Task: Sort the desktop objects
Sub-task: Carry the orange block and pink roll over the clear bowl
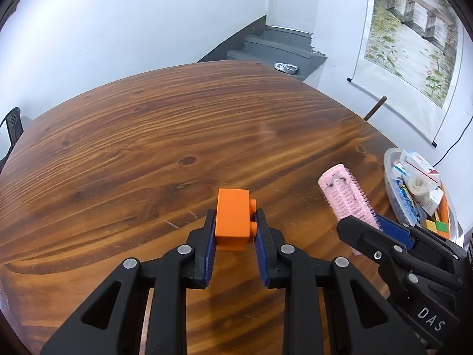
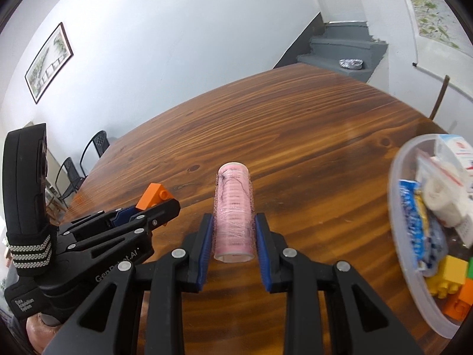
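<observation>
My left gripper (image 1: 235,219) is shut on an orange toy brick (image 1: 232,217), held above the wooden table (image 1: 147,136). It also shows in the right wrist view (image 2: 153,204), with the orange brick (image 2: 153,195) in it. My right gripper (image 2: 233,222) is shut on a pink hair roller (image 2: 235,210), also held above the table (image 2: 295,136). In the left wrist view the right gripper (image 1: 375,222) holds the roller (image 1: 346,195) at the right. A clear plastic tub (image 2: 397,236) with several small items sits at the right.
The tub (image 1: 390,162) holds cartons, a blue packet, a tape roll and coloured bricks. Chairs (image 2: 71,174) stand at the table's far left. Grey steps (image 2: 343,50) with a foil dish lie beyond the table. A wall scroll (image 1: 414,29) hangs on the right.
</observation>
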A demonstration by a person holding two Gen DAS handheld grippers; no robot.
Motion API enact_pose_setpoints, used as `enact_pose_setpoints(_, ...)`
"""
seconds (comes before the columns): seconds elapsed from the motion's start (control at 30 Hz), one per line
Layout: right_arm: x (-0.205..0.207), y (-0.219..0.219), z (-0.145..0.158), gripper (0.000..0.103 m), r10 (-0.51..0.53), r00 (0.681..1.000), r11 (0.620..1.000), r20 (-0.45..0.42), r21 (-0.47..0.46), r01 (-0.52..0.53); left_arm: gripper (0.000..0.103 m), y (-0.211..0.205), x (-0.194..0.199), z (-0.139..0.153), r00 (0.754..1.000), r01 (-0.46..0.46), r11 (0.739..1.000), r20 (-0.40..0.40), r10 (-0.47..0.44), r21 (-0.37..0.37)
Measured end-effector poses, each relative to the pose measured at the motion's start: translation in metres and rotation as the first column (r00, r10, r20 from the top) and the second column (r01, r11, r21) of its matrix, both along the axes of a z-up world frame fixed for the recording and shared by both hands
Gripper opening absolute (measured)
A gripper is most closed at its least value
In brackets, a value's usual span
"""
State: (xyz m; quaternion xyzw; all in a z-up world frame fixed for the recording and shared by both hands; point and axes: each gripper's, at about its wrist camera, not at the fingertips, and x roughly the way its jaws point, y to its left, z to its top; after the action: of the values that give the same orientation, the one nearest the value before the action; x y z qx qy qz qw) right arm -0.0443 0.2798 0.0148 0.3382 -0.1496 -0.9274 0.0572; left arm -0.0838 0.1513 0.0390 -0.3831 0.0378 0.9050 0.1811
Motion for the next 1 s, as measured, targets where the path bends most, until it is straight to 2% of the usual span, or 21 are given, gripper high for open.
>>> enact_pose_setpoints(0.6,0.032,0.051,0.007,0.031,-0.072,0.997,0.996,-0.041,-0.063,0.069,0.026,0.053,0.024,0.001,0.996,0.085,0.996,-0.01,-0.085,-0.007)
enact_pose_setpoints(0.77,0.045,0.061,0.017,0.031,-0.101,0.991,0.995,-0.082,-0.026,0.099,0.026,0.066,0.031,0.004,0.994,0.111,0.994,-0.017,-0.111,-0.005)
enact_pose_setpoints(1.0,0.064,0.076,0.022,0.031,-0.149,0.984,0.989,-0.1,-0.022,0.148,0.026,0.083,0.04,0.01,0.988,0.151,0.989,-0.03,-0.151,0.002)
